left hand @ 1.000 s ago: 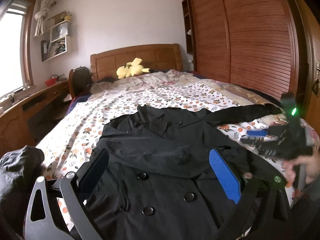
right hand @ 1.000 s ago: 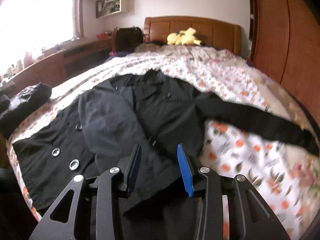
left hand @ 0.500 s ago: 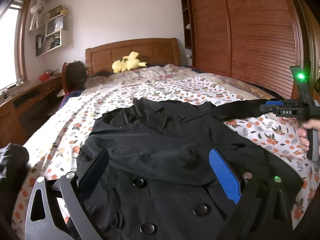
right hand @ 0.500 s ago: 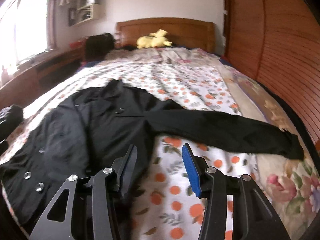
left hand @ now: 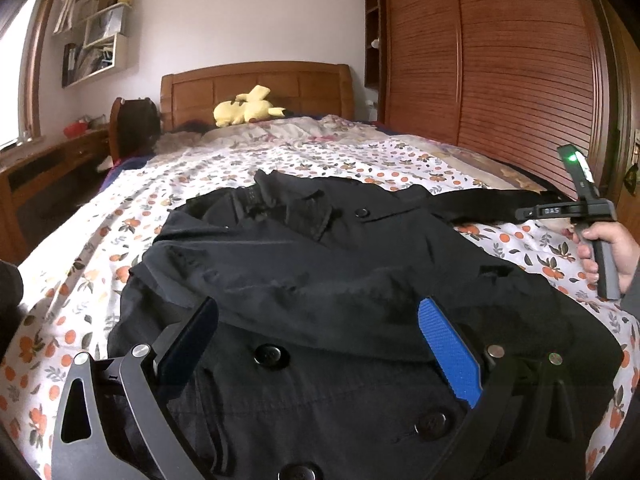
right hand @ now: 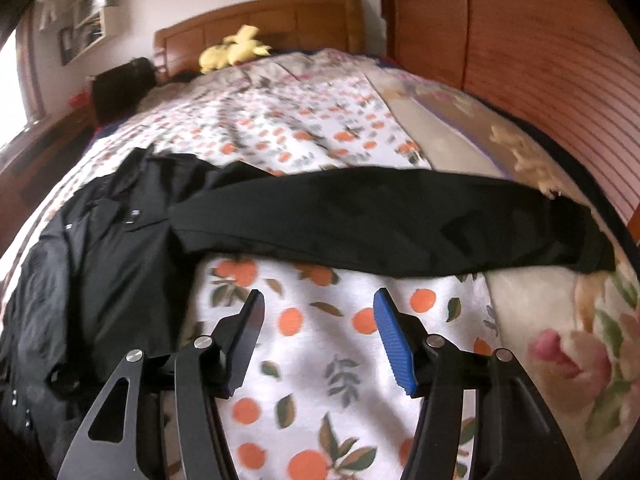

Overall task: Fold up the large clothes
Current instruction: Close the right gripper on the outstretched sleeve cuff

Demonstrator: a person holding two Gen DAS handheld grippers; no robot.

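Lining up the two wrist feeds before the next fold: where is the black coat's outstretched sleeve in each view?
Left wrist view: outstretched black coat sleeve at right of centre, running toward the wardrobe.
Right wrist view: sleeve across the middle, beyond the fingers.
Shared landmark: yellow plush toy by the headboard.

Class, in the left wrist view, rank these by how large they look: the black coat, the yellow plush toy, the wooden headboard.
1. black coat, largest, though nearest the camera
2. wooden headboard
3. yellow plush toy, smallest
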